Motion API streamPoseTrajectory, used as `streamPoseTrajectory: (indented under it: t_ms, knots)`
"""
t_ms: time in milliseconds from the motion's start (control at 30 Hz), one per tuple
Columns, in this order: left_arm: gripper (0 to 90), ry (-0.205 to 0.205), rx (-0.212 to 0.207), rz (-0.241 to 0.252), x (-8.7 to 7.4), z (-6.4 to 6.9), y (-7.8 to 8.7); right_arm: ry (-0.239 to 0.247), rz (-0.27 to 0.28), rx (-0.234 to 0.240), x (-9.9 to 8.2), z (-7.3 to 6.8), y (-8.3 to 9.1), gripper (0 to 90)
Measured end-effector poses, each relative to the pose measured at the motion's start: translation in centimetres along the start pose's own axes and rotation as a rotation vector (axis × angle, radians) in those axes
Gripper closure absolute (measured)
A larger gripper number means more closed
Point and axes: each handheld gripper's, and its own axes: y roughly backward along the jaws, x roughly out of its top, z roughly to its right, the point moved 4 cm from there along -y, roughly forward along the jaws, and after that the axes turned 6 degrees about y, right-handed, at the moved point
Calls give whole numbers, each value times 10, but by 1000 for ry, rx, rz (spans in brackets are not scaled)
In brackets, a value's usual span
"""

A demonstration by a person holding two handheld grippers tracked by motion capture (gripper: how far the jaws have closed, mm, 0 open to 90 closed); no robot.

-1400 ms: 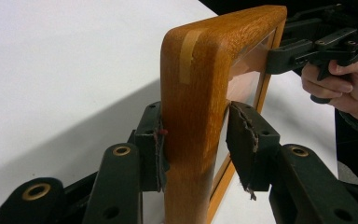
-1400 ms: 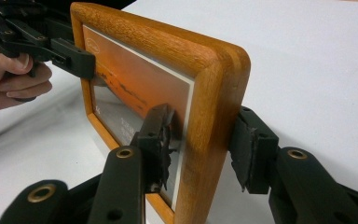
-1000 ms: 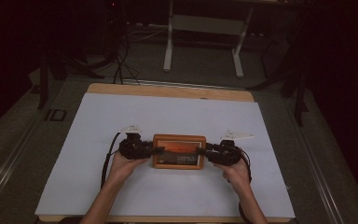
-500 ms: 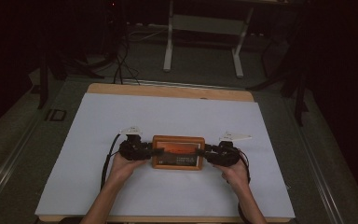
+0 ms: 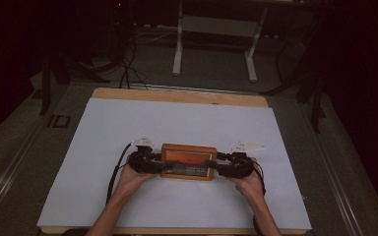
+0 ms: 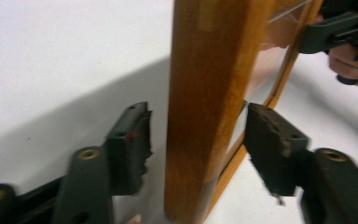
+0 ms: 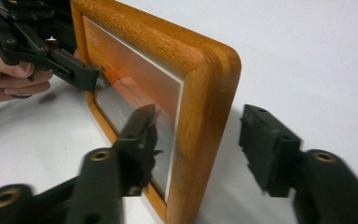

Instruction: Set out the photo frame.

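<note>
Wooden-framed picture with an orange print [image 5: 187, 161] stands upright on the white tabletop [image 5: 187, 123], lower centre of the high view. My left gripper [image 6: 196, 140] and right gripper [image 7: 200, 144] straddle its ends; fingers just opening, pads off the wood, so it stands unaided.

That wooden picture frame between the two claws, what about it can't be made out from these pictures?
- Wooden picture frame: the photo and its caption line are too small in the high view, and blurred and seen at a slant in the right gripper view.
- Its back: turned away from the high view; in the left gripper view the frame's edge hides it.
- Its stand, if any: hidden behind the frame.
- Frame's top: cut off by the left gripper view's upper edge.
</note>
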Motion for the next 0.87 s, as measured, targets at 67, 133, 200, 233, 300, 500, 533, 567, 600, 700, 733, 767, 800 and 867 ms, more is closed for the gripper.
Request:
streamPoseTrajectory:
  t_ms: [67, 133, 200, 233, 300, 500, 533, 567, 600, 700, 733, 767, 800, 867]
  knots:
    - [377, 3, 6, 13, 0, 0, 4, 8, 1, 1, 0, 1, 3, 389]
    - [363, -1, 4, 21, 0, 0, 9, 18, -7, 5, -1, 2, 7, 323]
    - [343, 0, 12, 34, 1, -1, 15, 27, -11, -3, -1, 4, 11, 285]
    - [341, 2, 12, 41, 1, -1, 18, 25, -10, -6, -1, 5, 14, 275]
    - [335, 9, 15, 63, 1, -2, 25, 27, -2, -20, -1, 7, 19, 253]
    - [307, 35, 35, 113, 0, -9, 45, 11, 30, -67, -3, 20, 40, 166]
    - [304, 41, 42, 122, -1, -10, 48, 5, 36, -82, -3, 23, 44, 147]
    - [300, 44, 46, 130, -1, -12, 50, -7, 45, -103, -4, 27, 47, 145]
    - [300, 51, 48, 141, -1, -13, 53, -19, 58, -130, -5, 30, 51, 145]
    - [297, 66, 65, 169, -1, -19, 59, -72, 94, -192, -6, 41, 62, 143]
    - [296, 71, 68, 175, -1, -20, 61, -91, 103, -213, -7, 45, 66, 142]
    - [295, 73, 79, 181, -1, -22, 63, -106, 111, -232, -7, 47, 68, 142]
    - [294, 75, 86, 188, -1, -23, 65, -129, 126, -260, -8, 52, 72, 142]
    - [295, 81, 95, 203, -1, -26, 69, -168, 149, -300, -10, 59, 78, 141]
